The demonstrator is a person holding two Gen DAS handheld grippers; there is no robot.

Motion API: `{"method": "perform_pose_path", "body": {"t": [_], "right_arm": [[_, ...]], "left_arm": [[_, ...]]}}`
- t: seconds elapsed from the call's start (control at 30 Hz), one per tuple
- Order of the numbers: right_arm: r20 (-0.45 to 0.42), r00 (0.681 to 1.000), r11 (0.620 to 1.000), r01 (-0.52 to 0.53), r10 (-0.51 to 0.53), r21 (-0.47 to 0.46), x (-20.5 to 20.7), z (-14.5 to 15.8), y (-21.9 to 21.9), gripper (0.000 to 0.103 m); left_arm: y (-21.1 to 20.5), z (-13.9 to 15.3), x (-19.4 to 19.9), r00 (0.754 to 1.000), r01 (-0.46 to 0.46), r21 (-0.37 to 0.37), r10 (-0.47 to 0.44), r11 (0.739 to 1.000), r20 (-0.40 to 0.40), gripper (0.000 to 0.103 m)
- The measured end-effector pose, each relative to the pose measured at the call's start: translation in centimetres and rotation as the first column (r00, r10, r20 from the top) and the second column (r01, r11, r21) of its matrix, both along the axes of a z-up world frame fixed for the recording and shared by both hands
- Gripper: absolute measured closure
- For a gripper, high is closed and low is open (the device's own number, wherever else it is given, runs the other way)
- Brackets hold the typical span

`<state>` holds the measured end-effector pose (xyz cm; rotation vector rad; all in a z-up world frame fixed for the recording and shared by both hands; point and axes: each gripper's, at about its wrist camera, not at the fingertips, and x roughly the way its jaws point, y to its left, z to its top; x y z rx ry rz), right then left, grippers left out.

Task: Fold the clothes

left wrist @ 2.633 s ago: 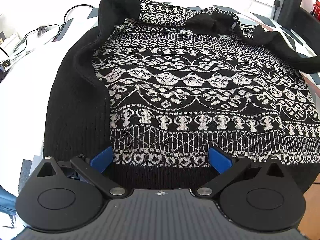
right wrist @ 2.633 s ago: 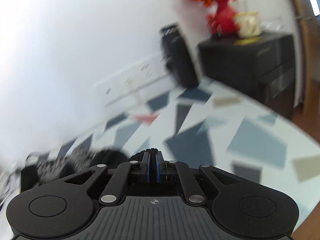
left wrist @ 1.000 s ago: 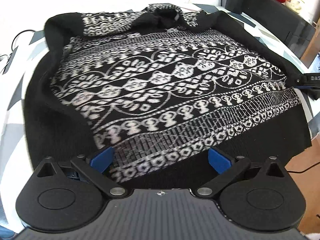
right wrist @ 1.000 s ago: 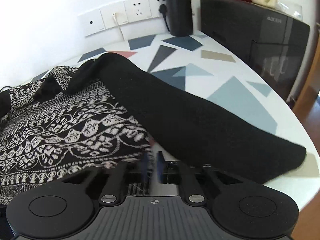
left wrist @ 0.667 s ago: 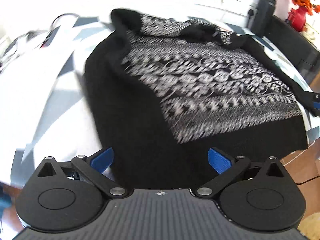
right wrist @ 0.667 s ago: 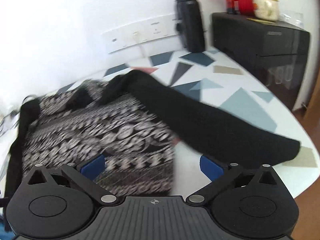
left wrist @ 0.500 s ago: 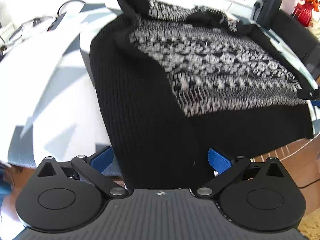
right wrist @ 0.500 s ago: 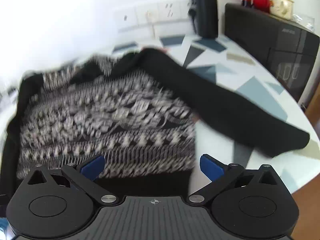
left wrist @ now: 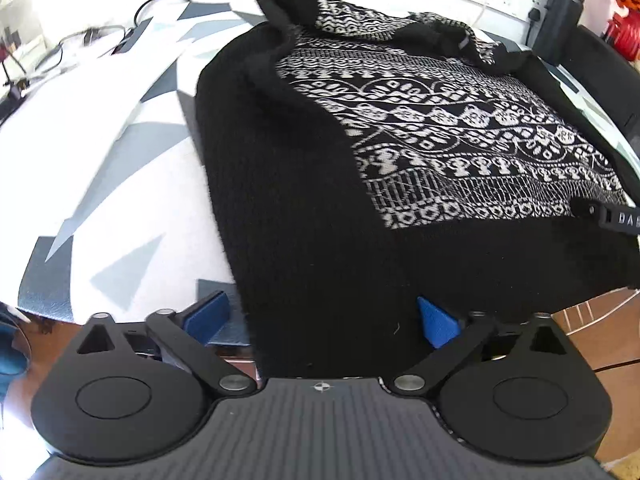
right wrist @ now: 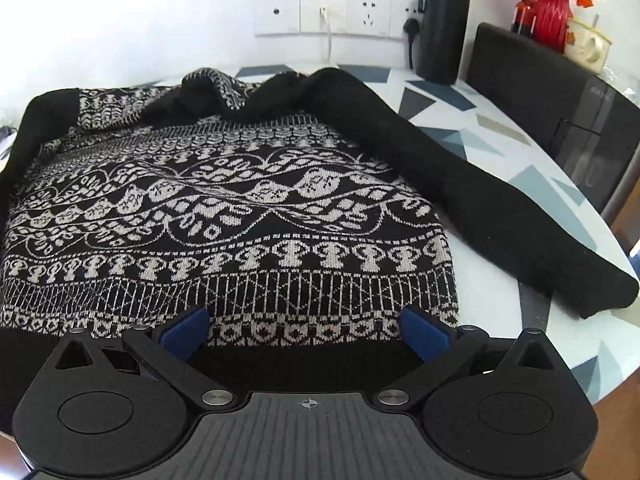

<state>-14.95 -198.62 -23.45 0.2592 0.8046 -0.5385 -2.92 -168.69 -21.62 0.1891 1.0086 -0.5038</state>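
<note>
Left wrist view: the left gripper [left wrist: 322, 316] is spread wide around the black sleeve [left wrist: 280, 184] of the sweater [left wrist: 440, 128] spread on the table [left wrist: 104, 152]. Right wrist view: the right gripper [right wrist: 306, 332] is spread wide at the sweater's hem [right wrist: 296, 354]; the other sleeve [right wrist: 480, 200] lies beside it.

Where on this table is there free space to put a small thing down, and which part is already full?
Free: the table left of the sweater, up to the cables at the far left corner; a bare strip between the sweater's right sleeve, the black bottle and the black cabinet. Crowded: the middle, which the sweater covers, with both open grippers at its hem.
</note>
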Motion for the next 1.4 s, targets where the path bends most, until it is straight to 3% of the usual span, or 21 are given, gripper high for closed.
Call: {"method": "perform_pose_path", "body": {"t": [0.07, 0.13, 0.3, 0.43, 0.5, 0.6, 0.63, 0.67, 0.7, 0.77, 0.83, 0.9, 1.07, 1.13, 1.23, 1.4], "right_arm": [[0.007, 1.000, 1.000, -0.011, 0.011, -0.005, -0.2, -0.1, -0.1, 0.001], [0.013, 1.000, 1.000, -0.014, 0.014, -0.010, -0.3, -0.2, -0.1, 0.001], [0.020, 1.000, 1.000, -0.003, 0.004, -0.016, -0.3, -0.1, 0.2, 0.001], [0.022, 1.000, 1.000, -0.004, 0.005, -0.017, -0.2, -0.1, 0.1, 0.001], [0.022, 1.000, 1.000, -0.006, 0.006, -0.017, -0.3, -0.1, 0.1, 0.001], [0.025, 1.000, 1.000, 0.001, 0.000, -0.018, -0.3, -0.2, 0.3, 0.001], [0.026, 1.000, 1.000, 0.004, -0.004, -0.019, -0.3, -0.2, 0.3, 0.001], [0.027, 1.000, 1.000, 0.008, -0.007, -0.020, -0.2, -0.2, 0.3, 0.001], [0.026, 1.000, 1.000, 0.012, -0.012, -0.019, -0.2, -0.2, 0.4, 0.001], [0.024, 1.000, 1.000, 0.019, -0.019, -0.018, 0.0, -0.1, 0.3, 0.001], [0.021, 0.999, 1.000, 0.026, -0.026, -0.016, 0.1, -0.1, 0.3, 0.001], [0.007, 1.000, 1.000, 0.029, -0.029, -0.007, 0.4, 0.0, 0.2, 0.001], [-0.086, 0.996, 0.999, 0.018, -0.014, 0.048, 1.5, 0.8, -0.6, 0.001], [-0.147, 0.988, 0.994, -0.026, 0.040, 0.102, 2.4, 1.4, -1.5, 0.001], [-0.123, 0.989, 0.981, -0.052, 0.076, 0.186, 2.8, 3.5, -3.1, 0.002], [-0.035, 0.999, 0.979, -0.021, 0.029, 0.202, 2.5, 9.4, -4.6, 0.001]], "left_arm": [[0.9, 0.5, 0.3, 1.000, -0.008, -0.029, 0.007, 1.000, -0.010, 0.025], [1.9, 1.0, 0.6, 0.999, -0.018, -0.064, 0.016, 0.998, -0.033, 0.056], [3.6, 2.5, 1.8, 0.993, -0.114, -0.114, 0.110, 0.987, -0.042, 0.088], [5.0, 3.9, 2.6, 0.981, -0.192, -0.143, 0.191, 0.971, -0.022, 0.091], [6.5, 5.6, 3.5, 0.963, -0.259, -0.174, 0.269, 0.950, 0.035, 0.091], [9.5, 7.7, 5.3, 0.888, -0.418, -0.201, 0.445, 0.886, 0.116, 0.091], [10.0, 8.0, 5.8, 0.867, -0.450, -0.178, 0.476, 0.875, 0.149, 0.091], [10.4, 8.2, 6.4, 0.845, -0.480, -0.151, 0.502, 0.864, 0.183, 0.091], [10.3, 7.9, 7.0, 0.844, -0.490, -0.106, 0.501, 0.865, 0.190, 0.090], [10.0, 7.2, 7.9, 0.855, -0.490, -0.031, 0.487, 0.871, 0.177, 0.076], [9.4, 6.6, 8.0, 0.873, -0.468, -0.013, 0.465, 0.884, 0.145, 0.034], [9.2, 6.8, 6.8, 0.889, -0.435, -0.049, 0.438, 0.899, 0.136, 0.017], [5.8, 7.9, 7.5, 0.935, -0.338, -0.070, 0.344, 0.938, 0.091, 0.016], [4.6, 9.6, 7.9, 0.936, -0.320, -0.088, 0.329, 0.943, 0.125, 0.012], [2.4, 12.6, 8.7, 0.932, -0.295, -0.134, 0.316, 0.946, 0.178, 0.005], [-0.4, 17.3, 10.1, 0.933, -0.236, -0.178, 0.274, 0.955, 0.234, 0.003]]}}
